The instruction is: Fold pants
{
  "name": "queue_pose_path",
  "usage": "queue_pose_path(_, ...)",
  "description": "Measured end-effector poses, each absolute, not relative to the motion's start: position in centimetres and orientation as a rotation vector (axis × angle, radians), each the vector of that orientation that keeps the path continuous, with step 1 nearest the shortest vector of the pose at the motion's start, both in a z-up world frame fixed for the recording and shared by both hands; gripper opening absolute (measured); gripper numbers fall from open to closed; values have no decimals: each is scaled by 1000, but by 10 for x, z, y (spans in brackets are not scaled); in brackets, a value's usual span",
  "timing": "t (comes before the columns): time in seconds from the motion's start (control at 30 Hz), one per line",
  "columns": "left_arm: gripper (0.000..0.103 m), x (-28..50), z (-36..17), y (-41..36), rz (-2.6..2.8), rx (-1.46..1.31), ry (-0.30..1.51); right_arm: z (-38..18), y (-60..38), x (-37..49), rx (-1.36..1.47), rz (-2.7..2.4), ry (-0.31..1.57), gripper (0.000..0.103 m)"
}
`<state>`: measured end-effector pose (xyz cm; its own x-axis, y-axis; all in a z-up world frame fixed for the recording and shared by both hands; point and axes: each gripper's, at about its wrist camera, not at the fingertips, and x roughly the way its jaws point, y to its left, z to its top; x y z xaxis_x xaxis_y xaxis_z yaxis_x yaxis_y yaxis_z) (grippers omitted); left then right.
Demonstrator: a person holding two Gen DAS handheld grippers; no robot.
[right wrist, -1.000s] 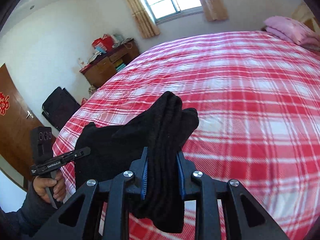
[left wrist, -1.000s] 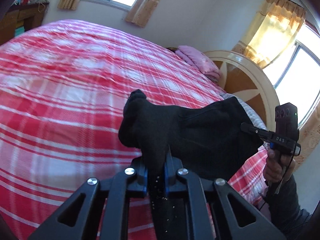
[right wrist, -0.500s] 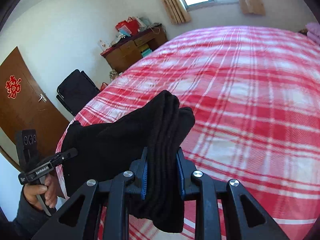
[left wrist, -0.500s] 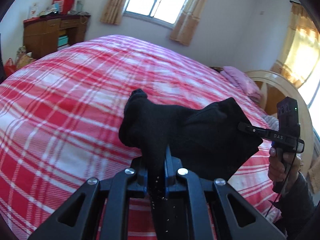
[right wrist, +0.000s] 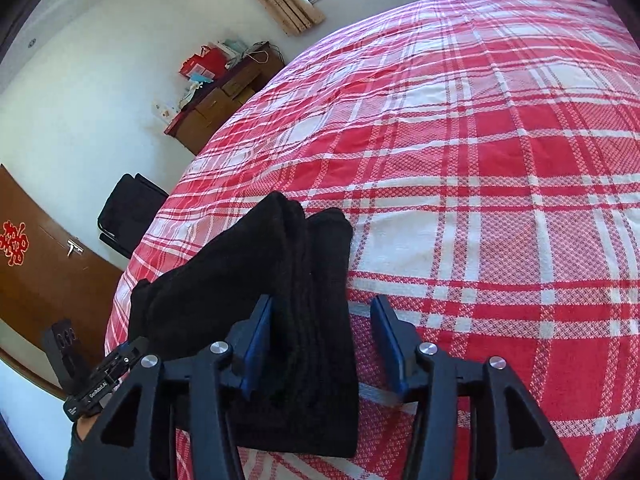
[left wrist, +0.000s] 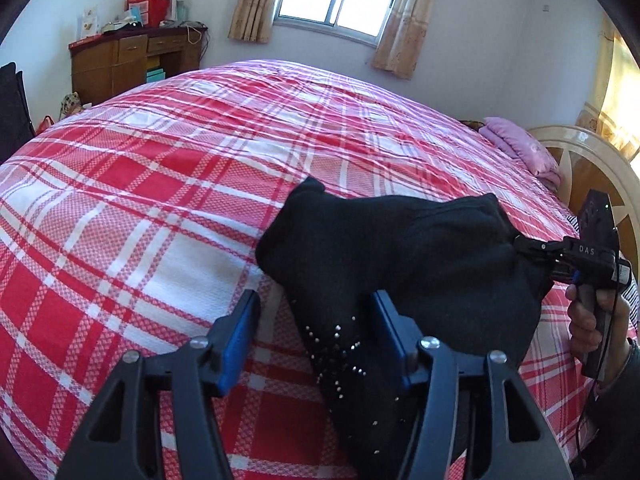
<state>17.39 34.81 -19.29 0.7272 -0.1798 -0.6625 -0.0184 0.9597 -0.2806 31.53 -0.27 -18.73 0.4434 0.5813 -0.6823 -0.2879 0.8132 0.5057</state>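
Pants [left wrist: 400, 264]: black, folded into a thick bundle, lying on the bed near its front edge; long axis runs from one gripper to the other.
Left gripper [left wrist: 316, 336]: fingers just opened, standing wide; a studded pants end lies between them, unpressed.
Right gripper [right wrist: 324, 340]: fingers just opened, parted; ribbed pants end between them, against the left pad only.
Writing: "DAS" on the right gripper's side.
Bed [left wrist: 160, 184]: red-and-white plaid cover.
Door [right wrist: 36, 272]: red paper-cut character.

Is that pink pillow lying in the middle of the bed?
No. The pink pillow lies at the far end of the bed, beside the headboard.
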Motion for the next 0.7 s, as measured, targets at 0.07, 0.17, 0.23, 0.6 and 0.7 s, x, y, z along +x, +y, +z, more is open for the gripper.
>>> queue_pose_path(0.07, 66, 172, -190, 347, -73, -253, 753, -186, -5, 311, 331, 542, 954, 55)
queue_pose_path(0.17, 77, 163, -188, 346, -28, -208, 757, -181, -12, 304, 321, 502, 917, 64)
queue_pose_path(0.23, 86, 158, -187, 346, 15, -181, 765, -180, -24, 300, 349, 496, 904, 65)
queue_pose_path(0.6, 88, 142, -163, 332, 168, -142, 772, -173, -107, 275, 571, 353, 827, 66)
queue_pose_path(0.7, 88, 133, -145, 316, 154, -127, 726, -166, -105, 264, 556, 345, 824, 67)
